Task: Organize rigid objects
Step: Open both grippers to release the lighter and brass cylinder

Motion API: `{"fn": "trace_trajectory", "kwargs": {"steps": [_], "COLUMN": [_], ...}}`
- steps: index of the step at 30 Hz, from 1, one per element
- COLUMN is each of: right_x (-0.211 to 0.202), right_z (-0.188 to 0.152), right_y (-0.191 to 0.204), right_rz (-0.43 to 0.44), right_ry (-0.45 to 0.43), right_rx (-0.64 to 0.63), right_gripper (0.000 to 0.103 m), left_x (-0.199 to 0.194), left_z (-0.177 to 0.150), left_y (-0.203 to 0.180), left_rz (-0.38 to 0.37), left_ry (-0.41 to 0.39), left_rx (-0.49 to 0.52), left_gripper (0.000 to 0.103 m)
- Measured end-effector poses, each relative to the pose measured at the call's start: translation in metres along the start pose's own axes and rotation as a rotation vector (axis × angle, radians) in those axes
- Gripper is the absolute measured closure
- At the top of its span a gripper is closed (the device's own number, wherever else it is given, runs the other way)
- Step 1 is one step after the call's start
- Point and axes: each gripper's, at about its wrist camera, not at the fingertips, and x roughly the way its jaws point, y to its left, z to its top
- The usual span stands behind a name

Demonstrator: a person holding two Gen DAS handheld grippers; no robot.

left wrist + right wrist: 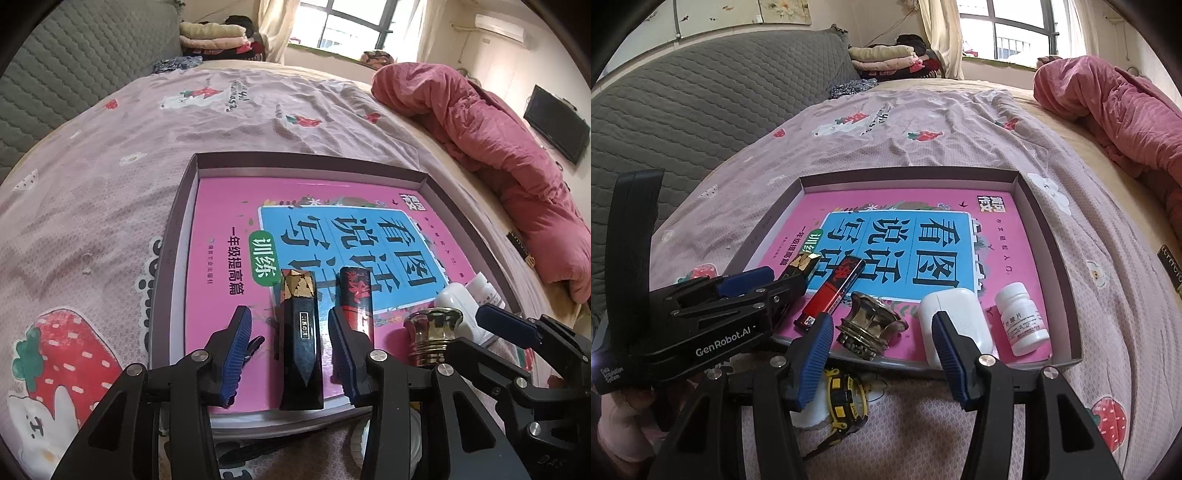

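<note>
My left fingers [291, 350] stand partly open on either side of the black lighter with the gold top [300, 339], which lies flat between them on the pink book [229, 229]; a gap shows between each blue pad and the lighter, so I hold nothing. My right fingers [882, 354] stand wide and hold nothing, hanging over the near edge of the shallow box [1030, 195].

The box sits on the bed [923, 122], and everything here is placed by it. The pink book covers its floor. On the book, along the near edge, lie 5 things in a row: the black lighter at the left, the red and black lighter [833, 291] just beside it, then the brass knob [870, 326], the white case [955, 325] and the white pill bottle [1021, 319] nearest the right wall. My right fingers frame the knob and part of the case, touching neither as far as I can tell. A yellow tape measure [846, 398] lies outside the box, on the bed just before its near wall.
</note>
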Motion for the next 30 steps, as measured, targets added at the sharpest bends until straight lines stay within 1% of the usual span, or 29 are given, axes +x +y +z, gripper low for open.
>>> {"fn": "trace_trajectory", "kwargs": {"steps": [8, 11, 12, 22, 26, 30], "right_x": [-0.003, -0.003, -0.003, -0.008, -0.012, -0.017], "right_z": [-0.001, 0.000, -0.001, -0.001, -0.001, -0.001], "right_y": [-0.002, -0.003, -0.002, -0.004, -0.006, -0.007], "right_rz": [0.003, 0.000, -0.001, -0.018, -0.021, -0.022], "right_ry": [-0.005, -0.009, -0.010, -0.024, -0.035, -0.038], "right_rx": [0.005, 0.003, 0.002, 0.006, 0.012, 0.016], "right_gripper": [0.048, 0.048, 0.048, 0.048, 0.048, 0.048], "left_x": [-0.003, -0.007, -0.008, -0.016, -0.024, -0.030], "left_z": [0.002, 0.003, 0.003, 0.006, 0.006, 0.004], "left_y": [0.003, 0.001, 0.001, -0.002, 0.000, 0.001], "left_rz": [-0.013, -0.003, -0.006, -0.017, -0.026, -0.026], "left_ry": [-0.011, -0.023, -0.026, -0.055, -0.083, -0.093], "left_rx": [-0.015, -0.001, 0.001, 0.007, 0.002, -0.002], "left_gripper": [0.057, 0.050, 0.050, 0.046, 0.042, 0.042]}}
